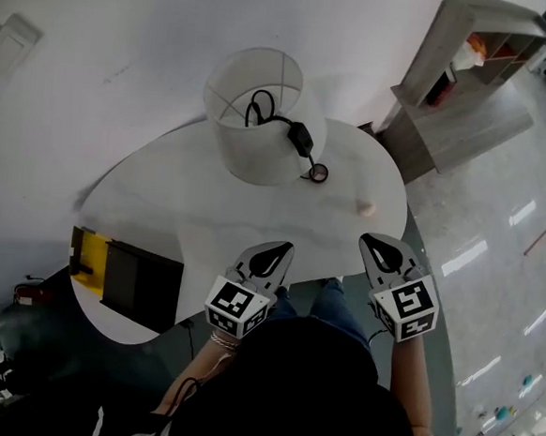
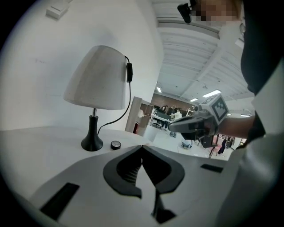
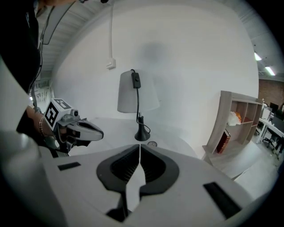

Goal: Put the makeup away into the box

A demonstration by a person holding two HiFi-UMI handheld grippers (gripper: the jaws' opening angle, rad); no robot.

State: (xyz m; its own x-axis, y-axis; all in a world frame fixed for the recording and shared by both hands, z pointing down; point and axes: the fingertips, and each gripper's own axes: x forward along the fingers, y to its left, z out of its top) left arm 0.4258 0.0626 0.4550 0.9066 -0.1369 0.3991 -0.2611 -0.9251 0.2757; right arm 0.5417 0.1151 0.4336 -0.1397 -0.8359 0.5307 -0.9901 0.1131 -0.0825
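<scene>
Perhaps makeup (image 1: pixel 366 208), long axis unclear.

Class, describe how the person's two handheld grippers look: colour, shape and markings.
The left gripper and right gripper share pale grey shells tapering to a point, lined with black ribbed pads. Each carries a white cube printed with black square markers. A bracelet circles the left wrist.

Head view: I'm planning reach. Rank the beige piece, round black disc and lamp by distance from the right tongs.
1. Beige piece, just ahead of the right tongs.
2. Round black disc, farther left.
3. Lamp, behind it.
</scene>
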